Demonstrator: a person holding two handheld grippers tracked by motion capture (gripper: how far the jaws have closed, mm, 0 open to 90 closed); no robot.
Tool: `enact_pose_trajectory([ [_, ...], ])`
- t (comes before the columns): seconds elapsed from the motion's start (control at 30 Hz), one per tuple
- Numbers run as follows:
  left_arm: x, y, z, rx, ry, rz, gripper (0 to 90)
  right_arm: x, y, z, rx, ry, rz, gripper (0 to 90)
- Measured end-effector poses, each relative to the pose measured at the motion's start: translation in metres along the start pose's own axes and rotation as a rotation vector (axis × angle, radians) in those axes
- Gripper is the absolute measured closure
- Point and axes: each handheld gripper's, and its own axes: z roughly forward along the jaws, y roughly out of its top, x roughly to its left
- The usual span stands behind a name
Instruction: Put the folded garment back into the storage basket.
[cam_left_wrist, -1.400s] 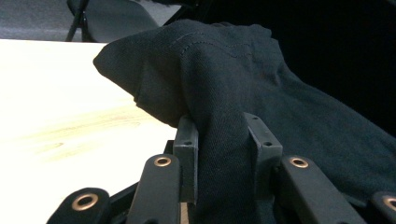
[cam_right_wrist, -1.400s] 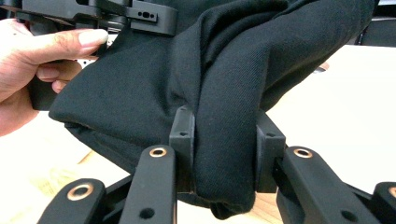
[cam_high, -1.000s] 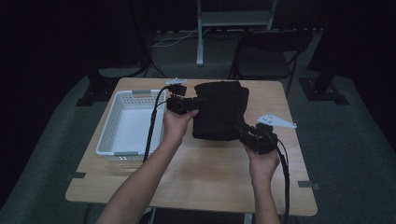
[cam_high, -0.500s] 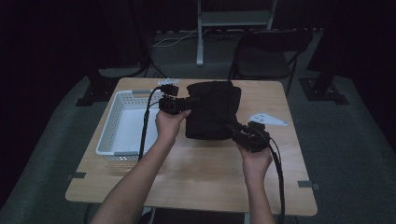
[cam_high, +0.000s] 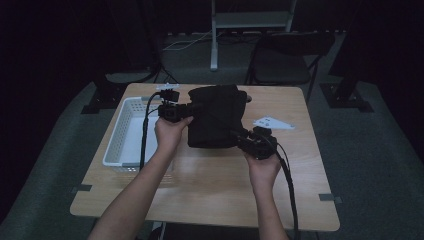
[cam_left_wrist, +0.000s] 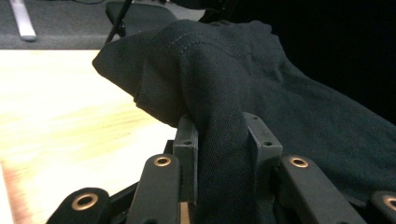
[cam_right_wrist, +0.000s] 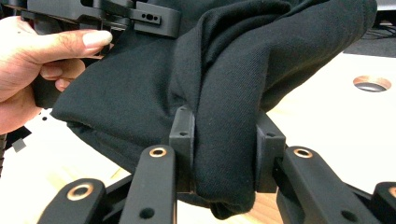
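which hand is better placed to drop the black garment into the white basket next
Left, probably. The left hand-held gripper, shut on the black garment, sits right beside the white basket. The right hand-held gripper grips the garment's far side, away from it.

White slatted plastic basket (cam_high: 122, 137) blocks the table's left; bare light wooden tabletop (cam_high: 210, 180) ahead of the person gives passage.

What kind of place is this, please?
Probably a studio or lab set up for recording: a small wooden table stands alone on grey carpet with dark surroundings, a metal stand and a folding chair behind it. On the table sit a white basket and black cloth.
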Motion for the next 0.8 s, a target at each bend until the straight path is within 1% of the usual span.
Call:
enact_pose_trajectory([
  [0.13,0.008,-0.001,-0.008,-0.002,0.017,-0.001,70.7,0.007,0.003,0.008,0.007,0.016,-0.01,68.0],
  [0.33,0.02,-0.002,-0.02,-0.008,0.034,-0.012,70.7,0.017,0.006,0.02,0.015,0.035,-0.021,68.0],
  [0.8,0.039,-0.007,-0.044,-0.019,0.073,-0.03,70.7,0.035,0.009,0.042,0.025,0.074,-0.024,68.0],
])
